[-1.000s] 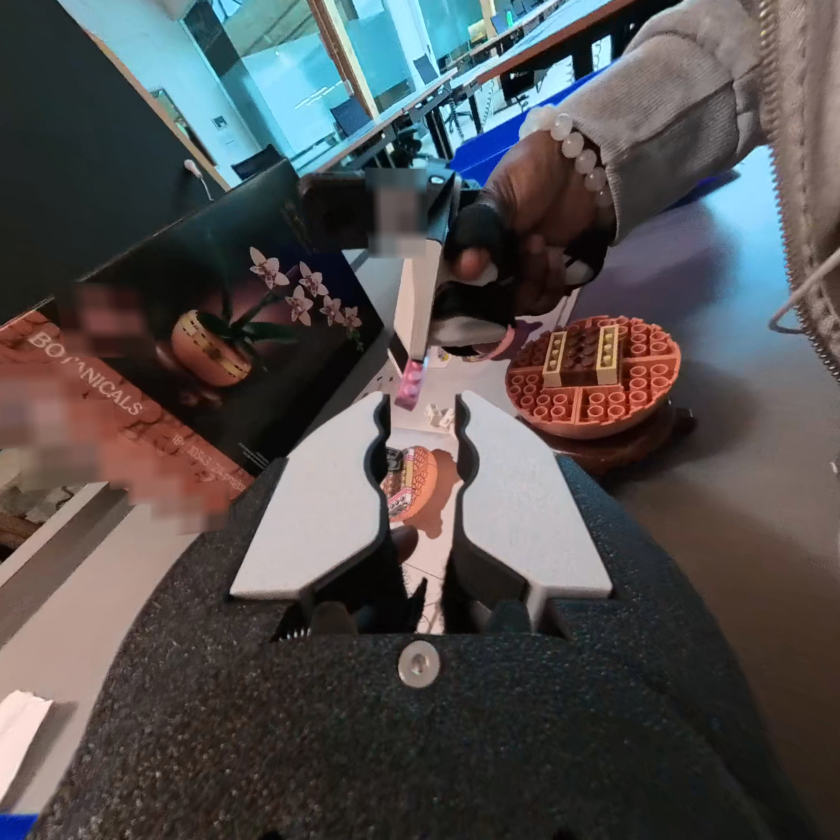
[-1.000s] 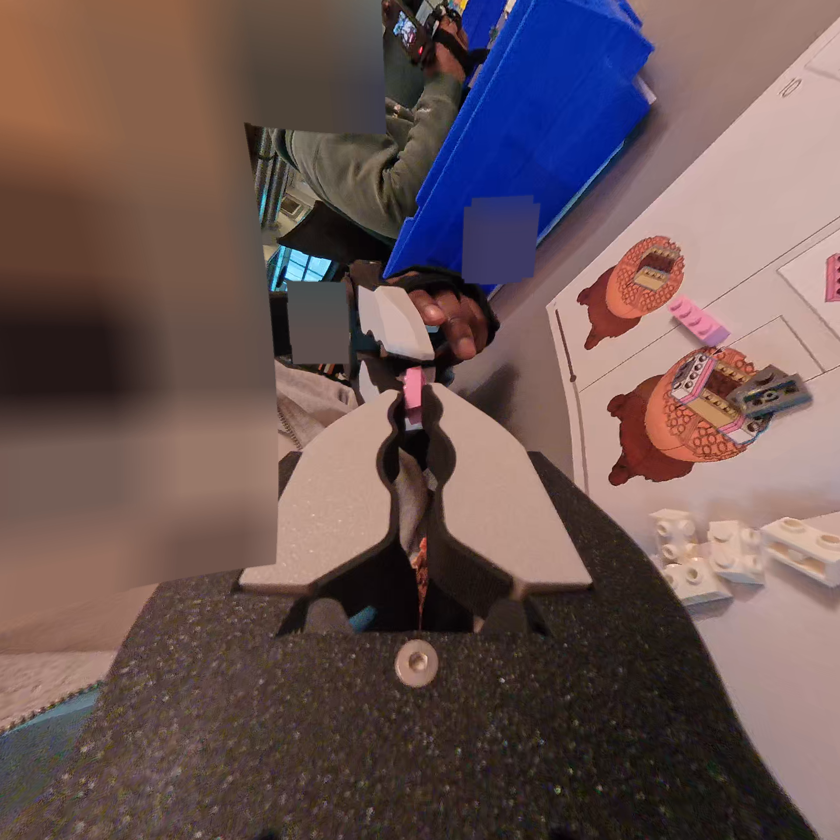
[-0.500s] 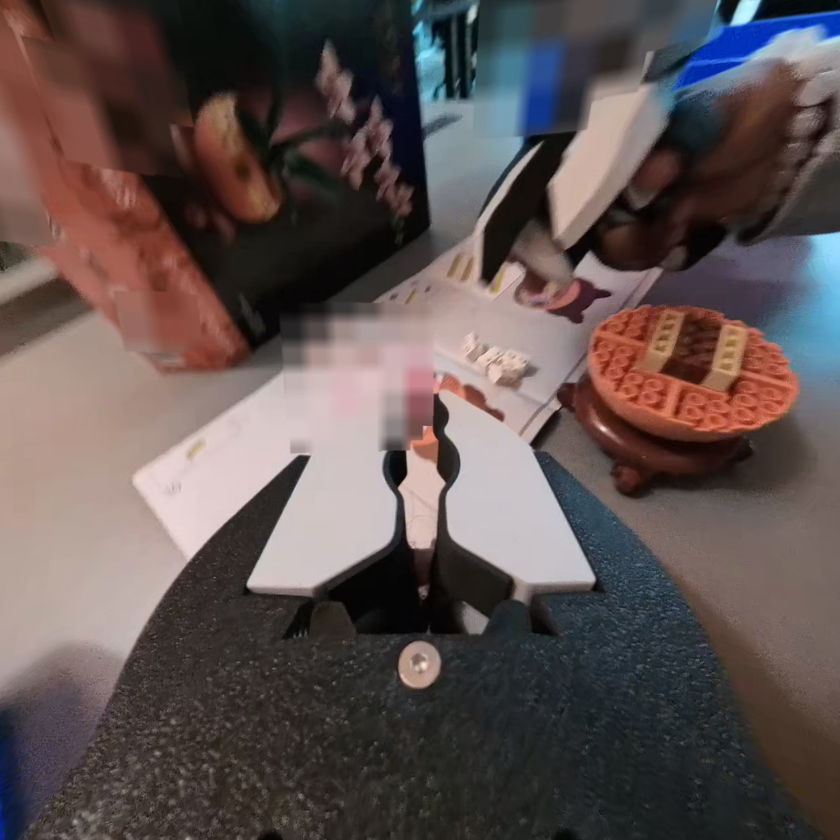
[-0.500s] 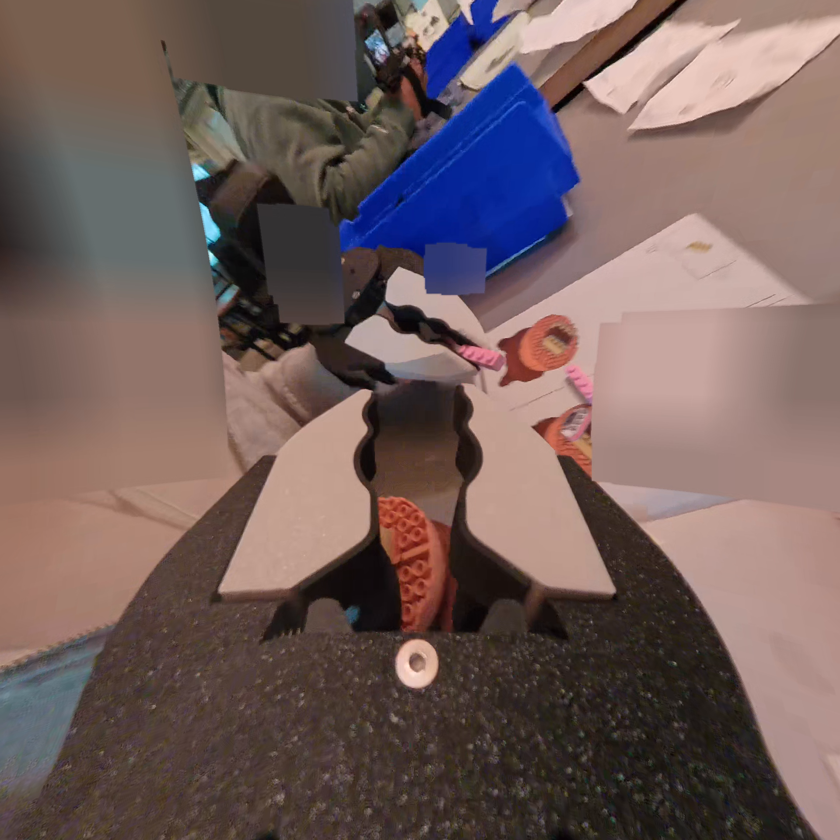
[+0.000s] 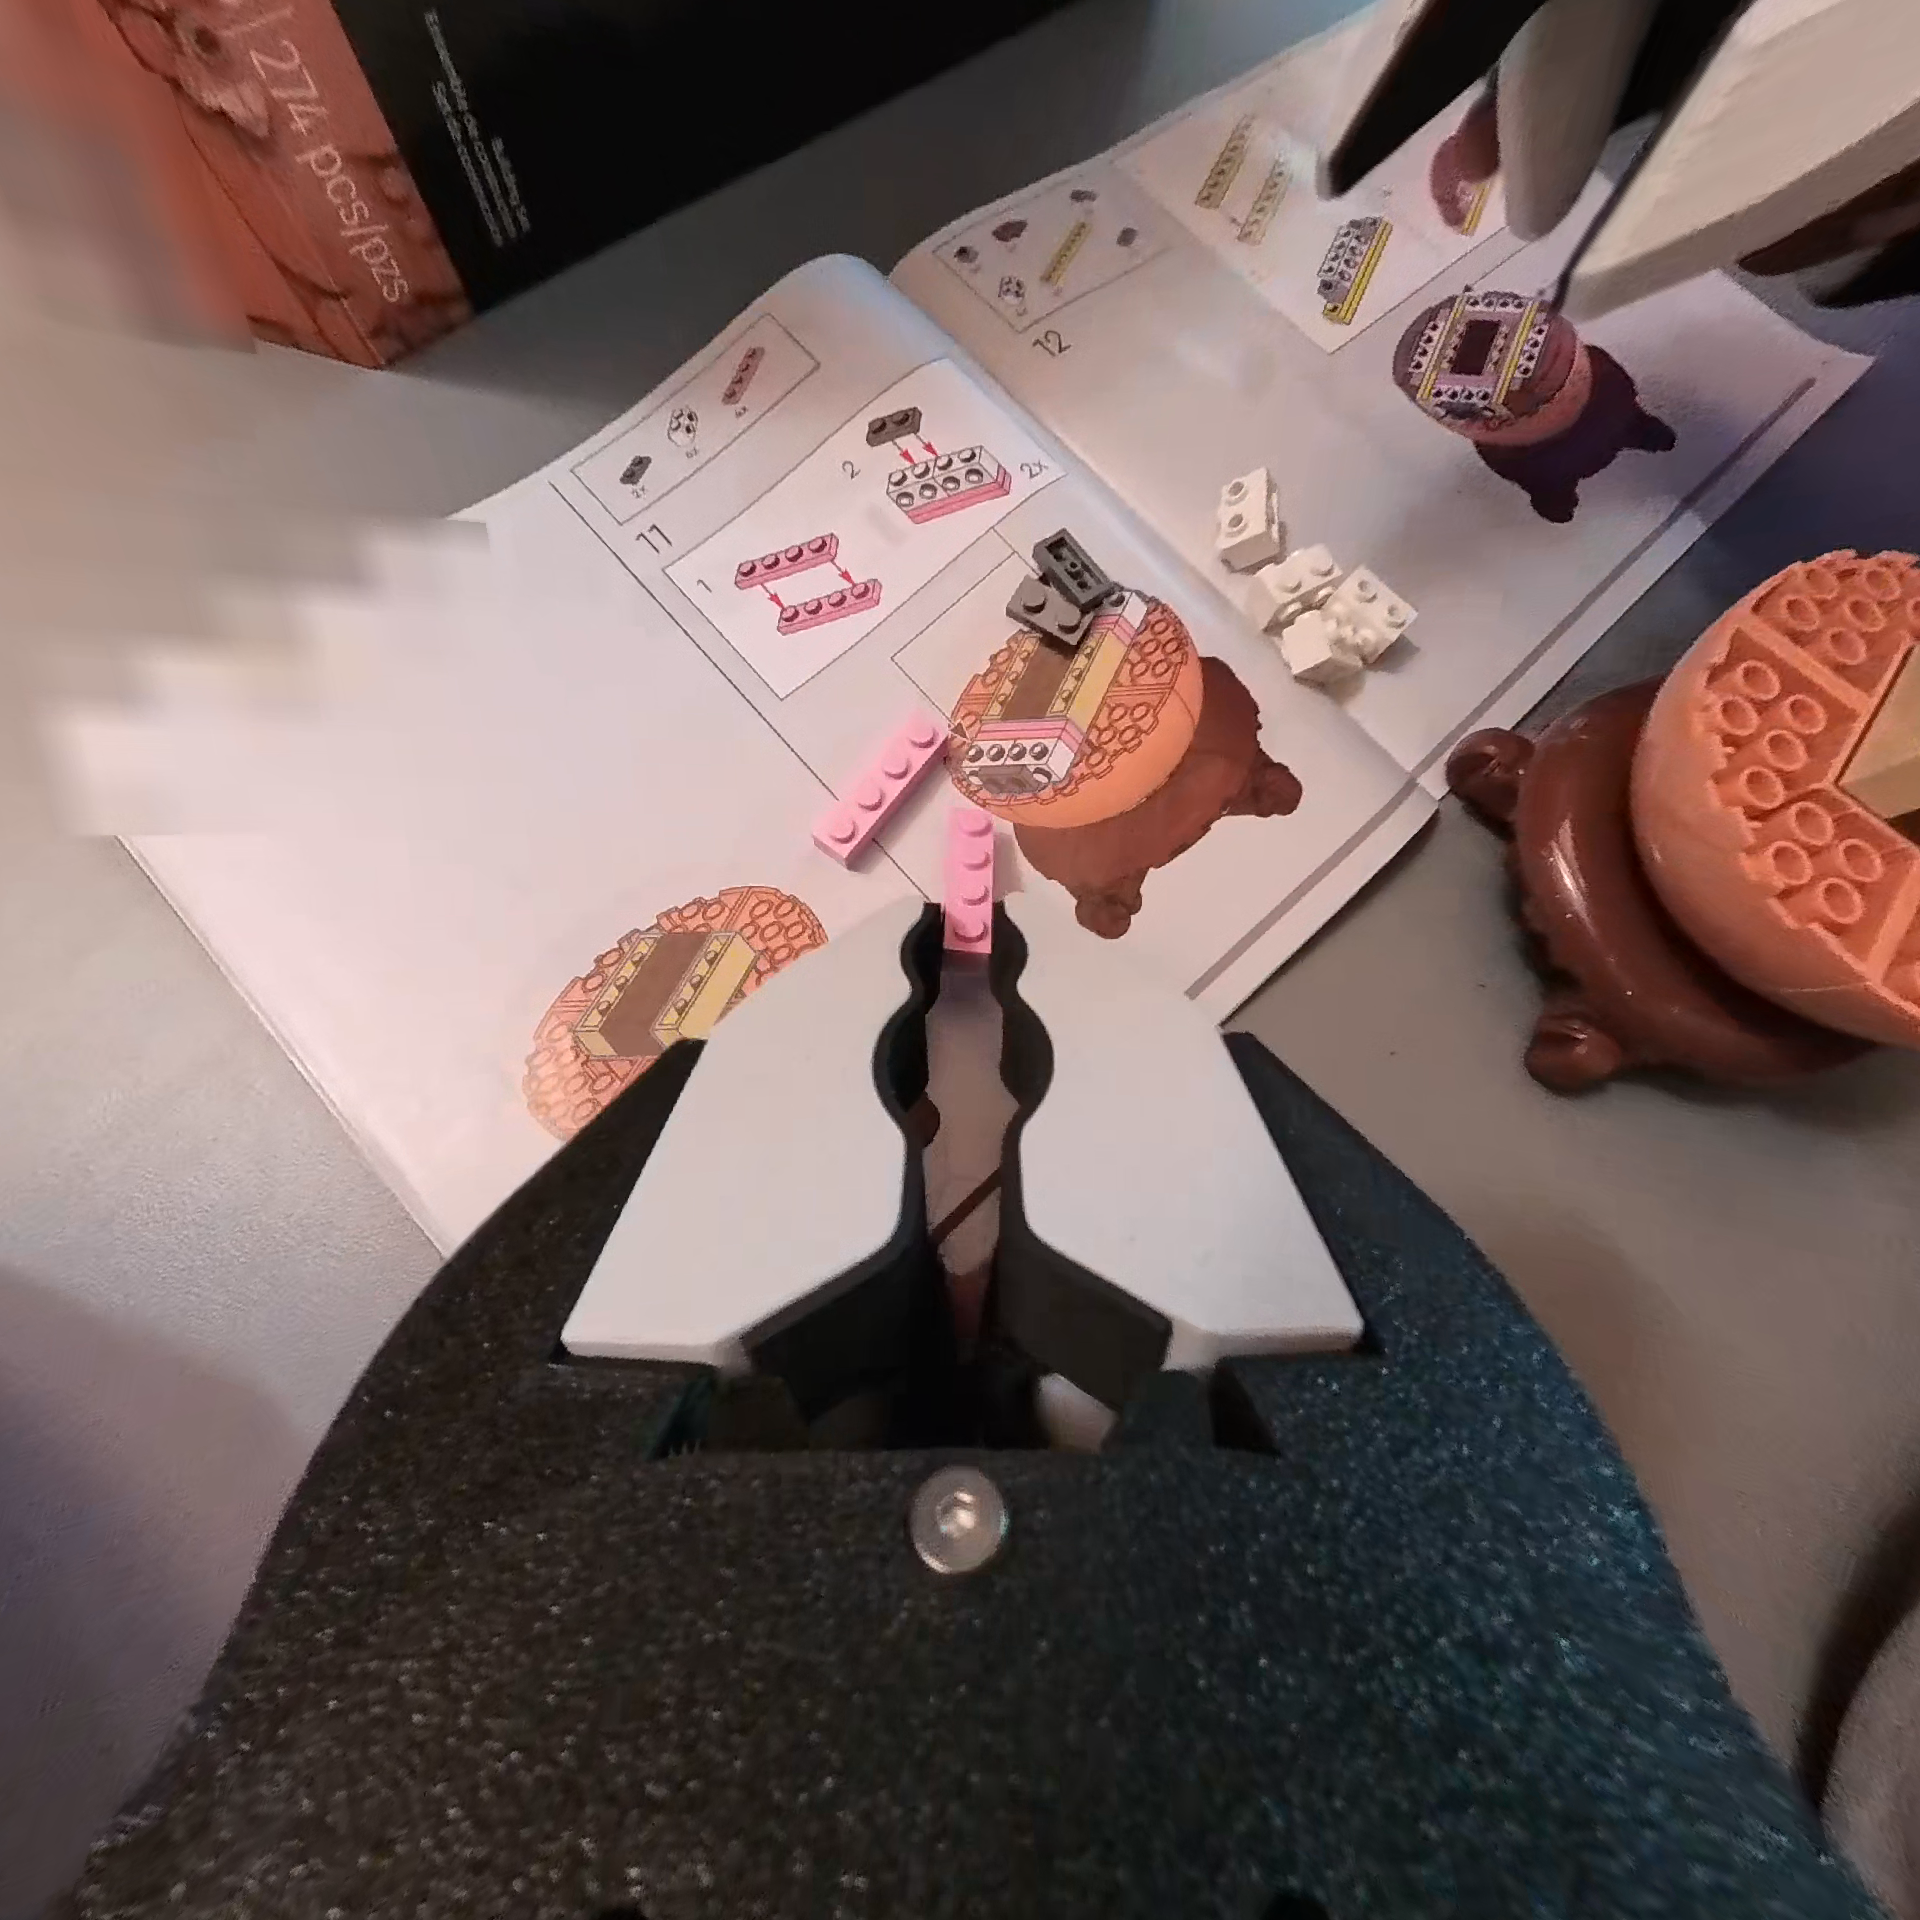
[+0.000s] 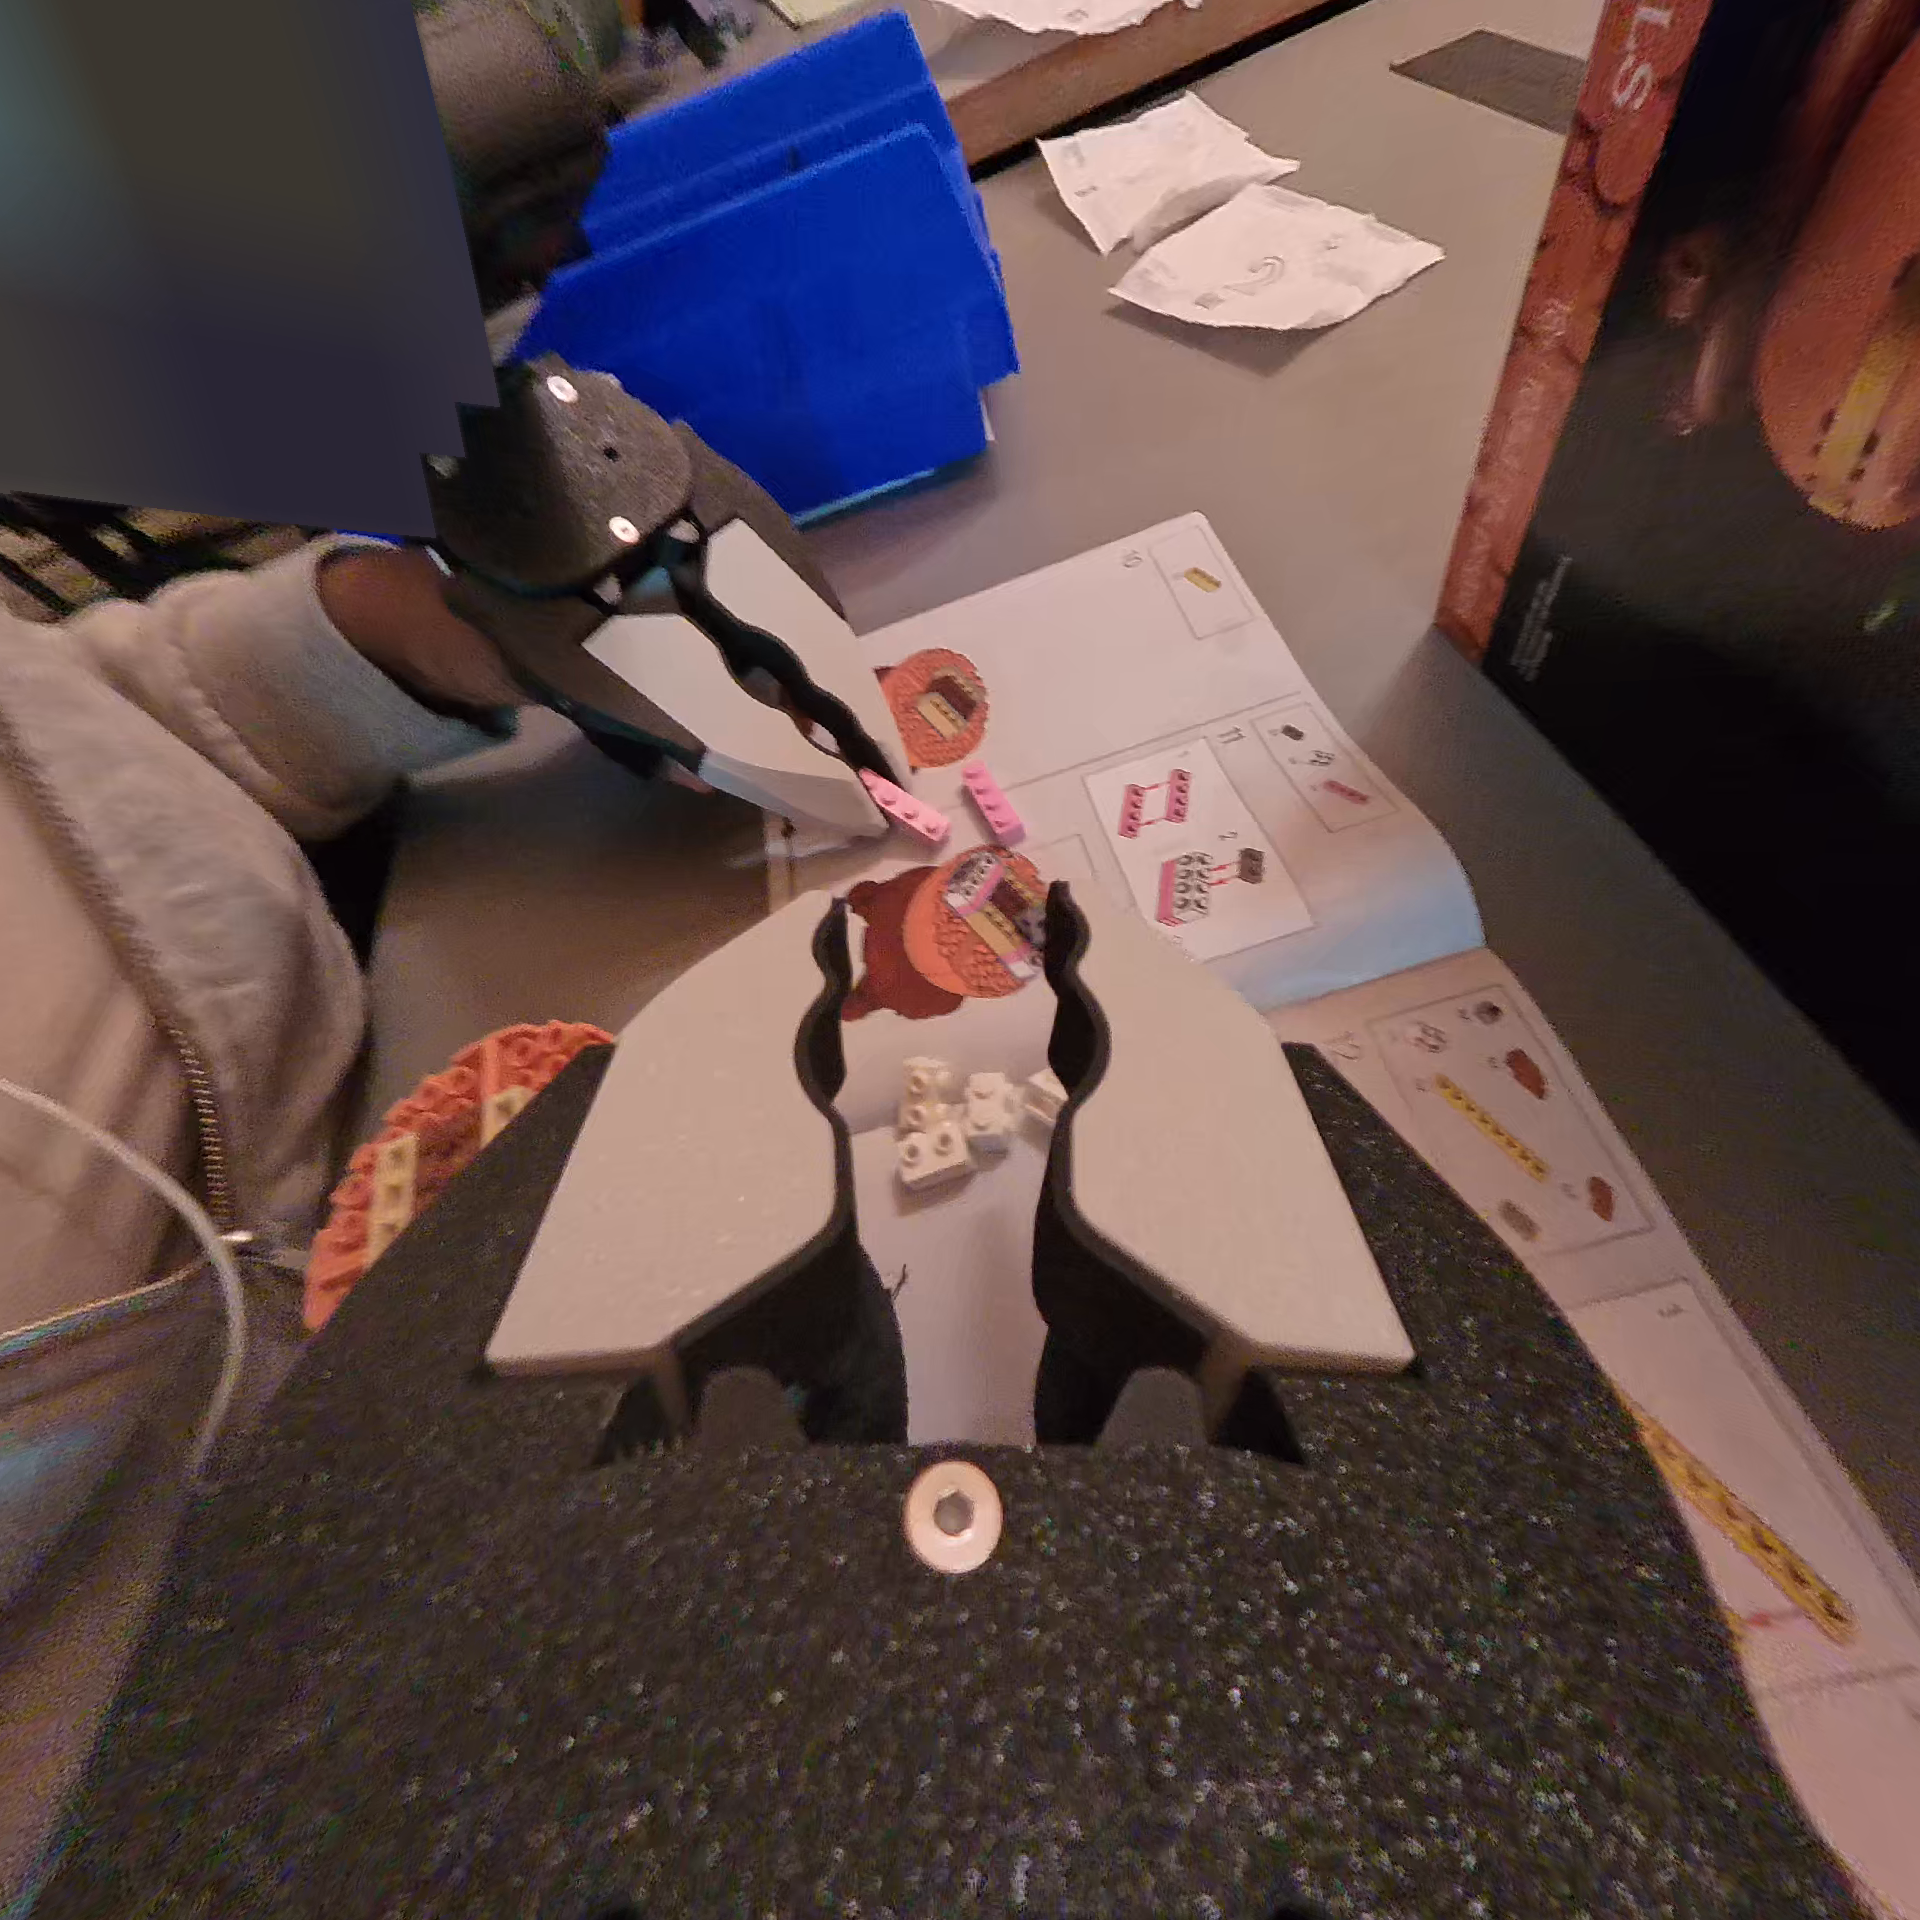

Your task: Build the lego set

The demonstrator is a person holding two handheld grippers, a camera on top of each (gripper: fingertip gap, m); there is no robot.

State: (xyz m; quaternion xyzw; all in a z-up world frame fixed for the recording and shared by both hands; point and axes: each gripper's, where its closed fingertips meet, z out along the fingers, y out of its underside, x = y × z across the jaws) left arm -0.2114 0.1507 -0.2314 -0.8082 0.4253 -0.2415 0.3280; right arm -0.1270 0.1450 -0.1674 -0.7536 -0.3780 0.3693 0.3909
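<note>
My left gripper [image 5: 967,928] is shut on the end of a pink four-stud brick [image 5: 968,878] and holds it low over the open instruction booklet [image 5: 582,790]. A second pink brick [image 5: 888,792] lies on the page just beside it. Two small grey plates [image 5: 1065,594] and several white bricks [image 5: 1314,615] also lie on the booklet. The round orange studded pot on its brown base [image 5: 1756,831] stands at the right. My right gripper [image 6: 948,916] is open and empty above the white bricks [image 6: 951,1127]. In the right wrist view, the left gripper [image 6: 727,675] shows with its pink brick [image 6: 906,806].
The set's box [image 5: 343,156] stands behind the booklet, and it also shows in the right wrist view [image 6: 1714,416]. Blue bins [image 6: 790,301] and torn white bags [image 6: 1247,229] lie farther back on the grey table. A person's sleeve [image 6: 156,790] is at the left. Left tips to right tips: about 11 cm.
The pink brick passed from my right gripper to my left. The right gripper opened and drew back. The left gripper swung down over the booklet with the brick.
</note>
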